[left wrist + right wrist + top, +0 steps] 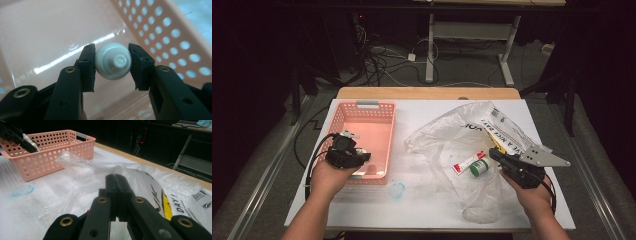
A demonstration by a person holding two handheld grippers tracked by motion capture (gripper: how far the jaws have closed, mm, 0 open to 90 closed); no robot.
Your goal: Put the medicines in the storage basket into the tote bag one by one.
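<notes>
1. The left gripper [362, 156] hangs over the near end of the pink perforated plastic basket [384, 117]; its jaws are clamped on a small white round-bodied plastic bottle [113, 63], seen cap-on in the left gripper view with a pad pressing each side. The bottle is above the basket's glossy floor and not yet let go, so I judge this item to be at the point of delivery, with the release left to do.

2. The right gripper [496, 155] rests on the clear crumpled plastic bag [439, 135] at the table's right, its jaws pressed together with nothing between them.

3. Just beside it, on or in the bag, lie a red-and-white tube [468, 162] and a small white jar with a green lid [479, 167]. Judging by the work in hand, these are left to move; whether the bag hides more I cannot tell.

4. A small blue-tinted clear disc [397, 190] lies on the white table [422, 210] in front of the basket, apart from both.

5. Farther along, the basket's floor looks bare, so the unpacking seems early.
</notes>
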